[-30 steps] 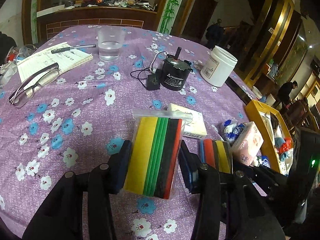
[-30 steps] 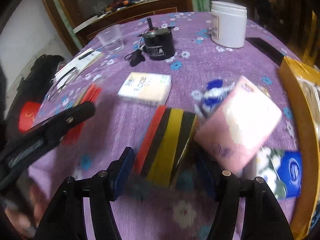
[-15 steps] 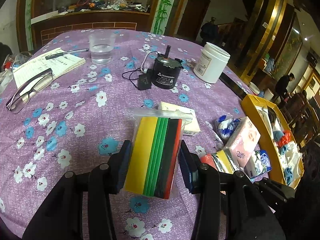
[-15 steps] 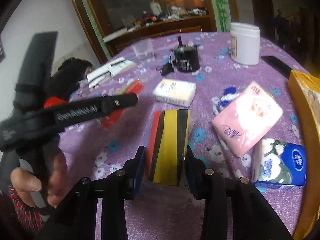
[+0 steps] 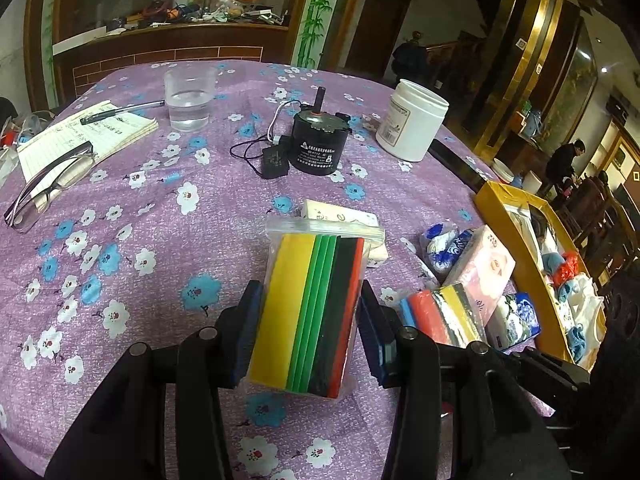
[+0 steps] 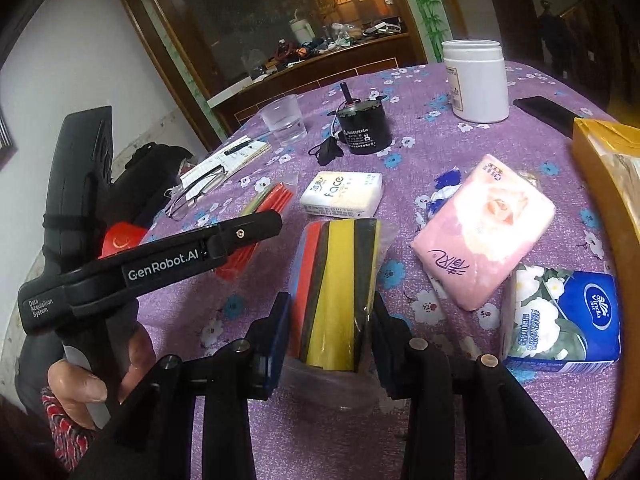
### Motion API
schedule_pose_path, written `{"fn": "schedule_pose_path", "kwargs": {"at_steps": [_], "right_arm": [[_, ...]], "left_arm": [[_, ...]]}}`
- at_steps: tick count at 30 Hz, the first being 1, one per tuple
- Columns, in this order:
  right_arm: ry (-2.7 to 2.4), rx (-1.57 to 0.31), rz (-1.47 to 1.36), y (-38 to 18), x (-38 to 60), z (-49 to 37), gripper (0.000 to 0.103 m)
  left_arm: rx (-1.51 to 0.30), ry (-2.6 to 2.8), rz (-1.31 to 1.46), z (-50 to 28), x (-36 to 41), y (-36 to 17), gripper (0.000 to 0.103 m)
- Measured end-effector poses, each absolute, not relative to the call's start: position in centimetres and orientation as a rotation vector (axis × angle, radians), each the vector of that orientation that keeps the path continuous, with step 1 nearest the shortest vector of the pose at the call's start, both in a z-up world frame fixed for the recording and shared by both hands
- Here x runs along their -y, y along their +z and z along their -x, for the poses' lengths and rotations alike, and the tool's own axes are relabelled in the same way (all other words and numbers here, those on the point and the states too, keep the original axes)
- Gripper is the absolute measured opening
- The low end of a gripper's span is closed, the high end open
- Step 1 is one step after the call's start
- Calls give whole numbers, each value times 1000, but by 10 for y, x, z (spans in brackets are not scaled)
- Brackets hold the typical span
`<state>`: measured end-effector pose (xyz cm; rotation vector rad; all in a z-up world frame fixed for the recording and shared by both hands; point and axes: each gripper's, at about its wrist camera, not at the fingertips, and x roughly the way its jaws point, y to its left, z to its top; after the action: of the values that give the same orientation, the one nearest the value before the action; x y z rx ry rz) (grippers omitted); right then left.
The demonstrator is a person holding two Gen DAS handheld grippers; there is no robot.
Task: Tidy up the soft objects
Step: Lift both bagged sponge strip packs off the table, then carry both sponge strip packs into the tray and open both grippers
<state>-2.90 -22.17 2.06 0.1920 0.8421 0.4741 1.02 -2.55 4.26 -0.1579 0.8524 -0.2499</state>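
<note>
My left gripper is shut on a clear bag of foam sheets, yellow, green, black and red, held upright over the purple flowered tablecloth. My right gripper is shut on a second foam bag, red, black and yellow, which also shows in the left wrist view. The left gripper's finger crosses the right wrist view, a hand around its handle. Beside them lie a pink tissue pack, a white tissue pack and a blue flowered tissue pack.
A yellow box with soft items stands at the table's right edge. Further back are a black motor with a cable, a white jar, a glass of water, a notebook with pen and glasses.
The right gripper's jaws have closed from wide apart onto the red, black and yellow foam bag, and its view has swung left. The left gripper keeps its hold and barely moved.
</note>
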Motion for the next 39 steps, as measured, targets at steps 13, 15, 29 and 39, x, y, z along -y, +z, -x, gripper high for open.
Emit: {"fn": "schedule_pose_path", "kwargs": {"at_steps": [13, 15, 29, 39], "right_arm": [[404, -778, -228, 48, 255, 39, 38], [396, -767, -245, 53, 264, 41, 38], [302, -657, -380, 87, 350, 53, 38], [164, -597, -462, 102, 443, 62, 38]], "left_arm": [[-862, -255, 134, -9, 36, 47, 44], [-857, -260, 119, -7, 41, 51, 44], [-862, -407, 47, -1, 127, 83, 44], [-891, -535, -26, -3, 221, 100, 44]]}}
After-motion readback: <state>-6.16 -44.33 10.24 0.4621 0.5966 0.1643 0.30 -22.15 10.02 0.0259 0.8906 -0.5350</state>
